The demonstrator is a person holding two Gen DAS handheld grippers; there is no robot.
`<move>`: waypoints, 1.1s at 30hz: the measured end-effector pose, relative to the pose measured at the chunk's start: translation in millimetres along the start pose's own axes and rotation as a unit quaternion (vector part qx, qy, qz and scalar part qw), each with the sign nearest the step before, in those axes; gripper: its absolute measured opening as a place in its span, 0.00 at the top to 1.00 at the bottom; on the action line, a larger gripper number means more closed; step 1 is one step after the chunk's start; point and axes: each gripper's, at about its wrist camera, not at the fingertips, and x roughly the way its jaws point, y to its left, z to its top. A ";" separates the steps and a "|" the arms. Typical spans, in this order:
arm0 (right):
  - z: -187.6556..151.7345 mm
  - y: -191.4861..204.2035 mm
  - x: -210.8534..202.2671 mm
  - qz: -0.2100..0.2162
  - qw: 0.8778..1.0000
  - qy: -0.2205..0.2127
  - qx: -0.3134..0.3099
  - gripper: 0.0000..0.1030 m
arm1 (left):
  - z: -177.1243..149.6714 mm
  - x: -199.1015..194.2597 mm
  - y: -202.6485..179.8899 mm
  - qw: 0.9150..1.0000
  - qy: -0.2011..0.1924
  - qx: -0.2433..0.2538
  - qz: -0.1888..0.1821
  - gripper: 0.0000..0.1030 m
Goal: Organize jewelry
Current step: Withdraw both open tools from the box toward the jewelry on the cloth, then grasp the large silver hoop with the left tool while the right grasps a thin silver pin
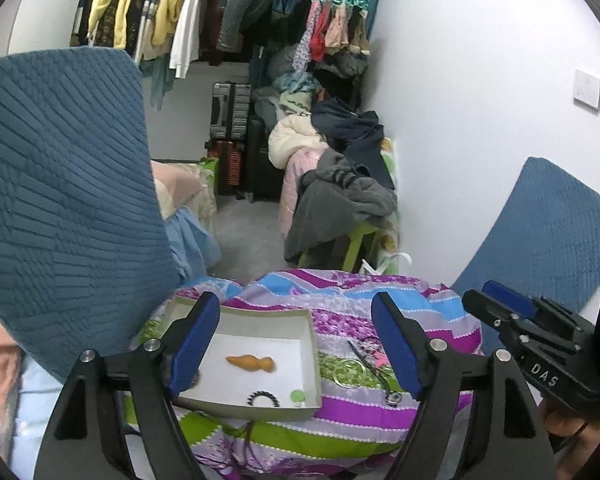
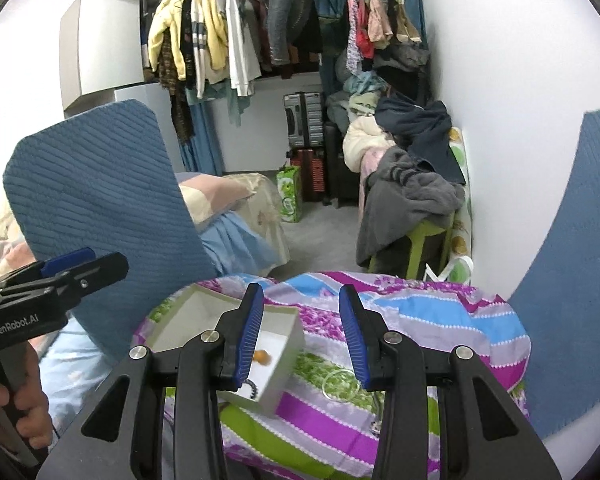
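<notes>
Both grippers hang above a striped quilt (image 1: 352, 412). The left gripper (image 1: 296, 344) has its jaws spread wide with nothing between them. The right gripper (image 2: 302, 338) is also parted, more narrowly, and empty. A white box (image 1: 311, 356) sits on the quilt holding an orange piece (image 1: 252, 363), a black beaded ring (image 1: 263, 398) and a green dot (image 1: 297, 396). Just beside the box lie thin hoops (image 1: 348, 372) and a dark chain (image 1: 374, 372).
</notes>
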 end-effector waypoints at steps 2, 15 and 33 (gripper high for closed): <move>-6.6 -6.8 -0.4 -0.005 1.000 0.004 -0.001 0.64 | -4.9 5.2 -6.8 1.000 0.002 0.001 -0.005 0.24; -56.4 -60.9 6.4 -0.032 0.999 0.028 0.020 0.64 | -51.7 52.4 -49.2 0.998 0.043 -0.008 -0.048 0.24; -127.4 -113.6 61.6 -0.037 0.996 0.069 0.032 0.64 | -116.9 142.7 -80.3 0.992 0.087 -0.027 -0.083 0.26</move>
